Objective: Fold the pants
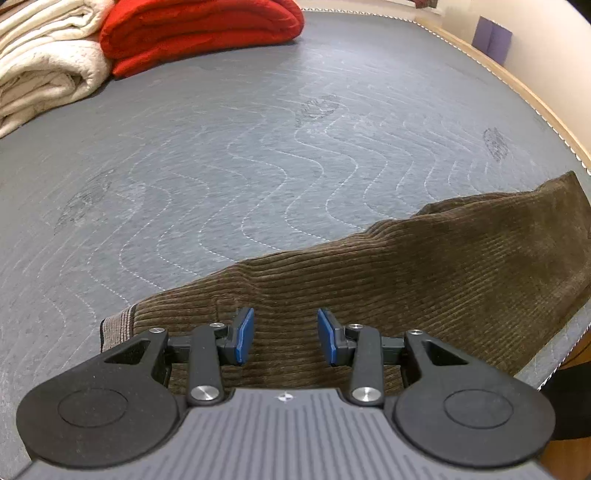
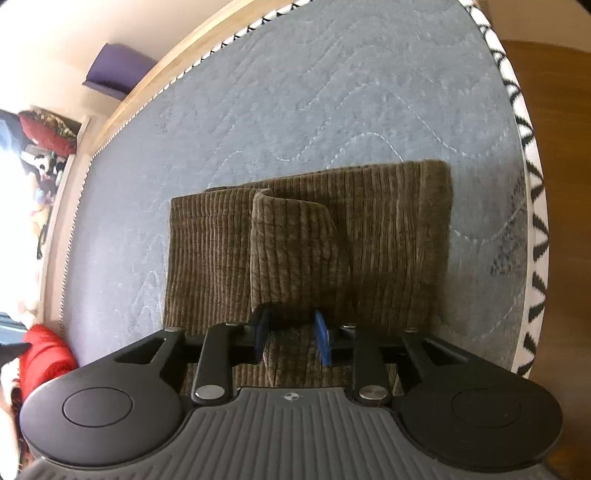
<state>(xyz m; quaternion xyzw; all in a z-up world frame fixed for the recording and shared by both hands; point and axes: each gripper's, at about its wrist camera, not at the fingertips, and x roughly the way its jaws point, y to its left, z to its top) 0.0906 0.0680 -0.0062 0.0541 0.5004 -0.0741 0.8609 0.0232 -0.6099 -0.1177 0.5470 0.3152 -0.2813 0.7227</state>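
I am working in a home bedroom. The work surface is a grey quilted mattress [image 1: 258, 155] in a wooden bed frame [image 1: 517, 85]. Folded white blankets [image 1: 40, 62] and a red blanket [image 1: 199, 33] sit far left. A purple box [image 1: 493, 35] stands by the cream wall.

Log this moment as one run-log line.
left gripper: open above brown corduroy pants | right gripper: holds raised pants fold | surface: grey quilted pad

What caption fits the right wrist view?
Right tool pinching a raised fold of brown corduroy pants on the gray quilted mat.
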